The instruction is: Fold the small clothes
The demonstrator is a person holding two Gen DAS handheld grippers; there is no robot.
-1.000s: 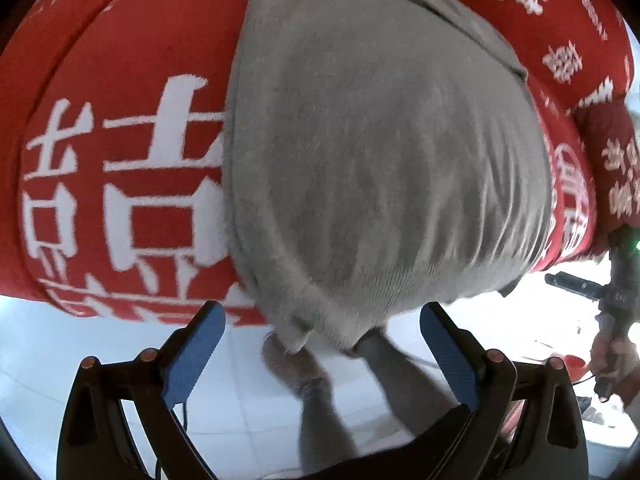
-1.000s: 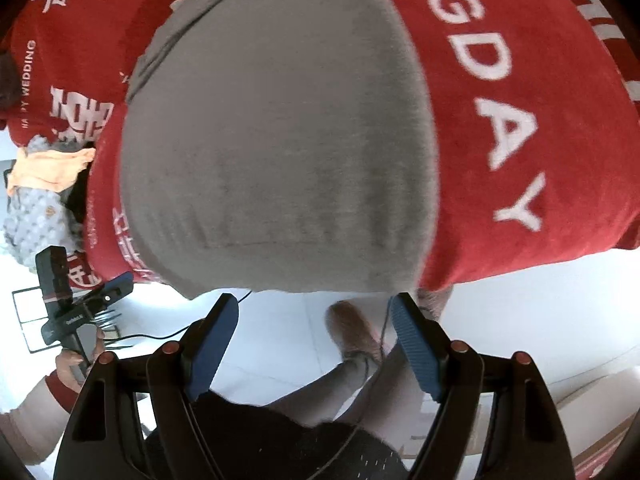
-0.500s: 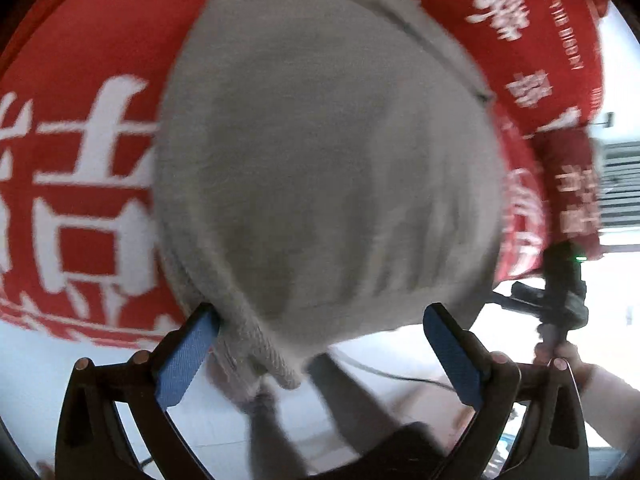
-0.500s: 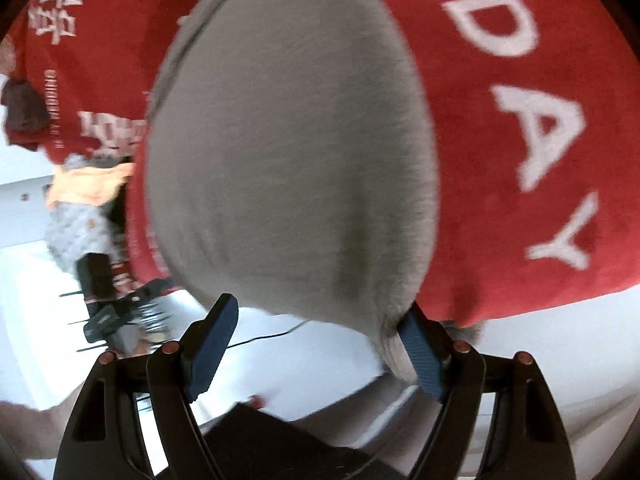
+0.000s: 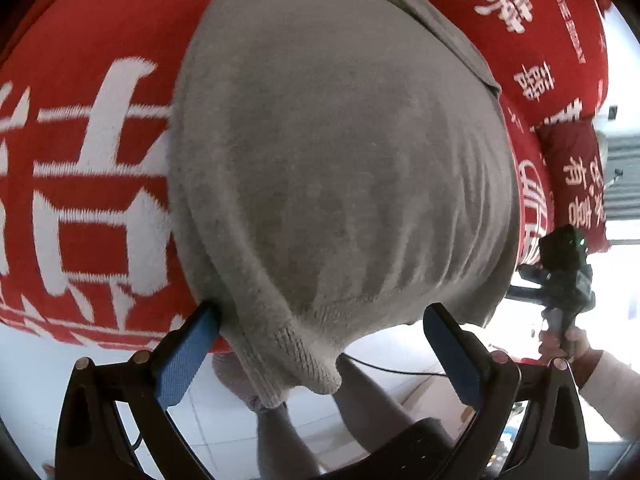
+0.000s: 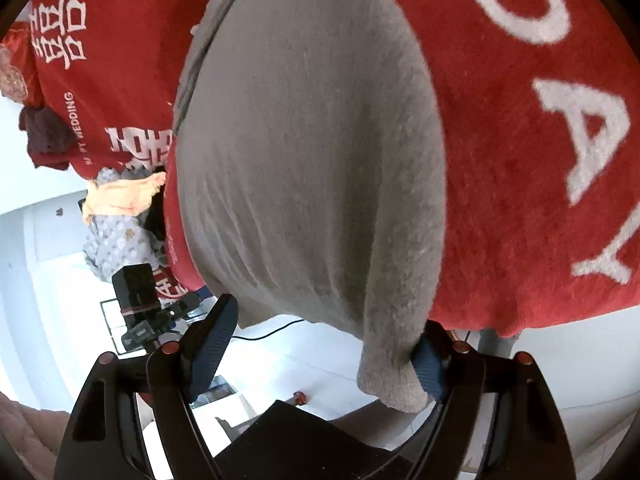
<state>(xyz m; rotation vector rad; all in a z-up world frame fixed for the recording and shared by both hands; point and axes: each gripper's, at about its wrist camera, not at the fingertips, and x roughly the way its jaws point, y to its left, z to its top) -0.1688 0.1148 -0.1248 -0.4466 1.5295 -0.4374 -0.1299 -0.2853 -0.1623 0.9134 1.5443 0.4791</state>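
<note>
A grey knitted garment (image 5: 340, 168) lies spread on a red cloth with white characters (image 5: 80, 184); its near hem hangs over the table's front edge. My left gripper (image 5: 320, 344) is open, and the garment's near left corner hangs between its blue pads (image 5: 188, 352). In the right wrist view the same garment (image 6: 312, 160) fills the middle. My right gripper (image 6: 320, 348) is open, and the near right corner drapes against its right pad (image 6: 428, 364).
The red cloth (image 6: 520, 140) covers the table. A heap of other clothes (image 6: 116, 216) lies at the table's end. The other gripper shows in each view: the right one (image 5: 564, 272), the left one (image 6: 140, 304). White floor and the person's legs (image 5: 280, 432) are below.
Both grippers moved in towards the garment's near hem. Its corners now sit between or against the pads; a second ago they hung apart from them.
</note>
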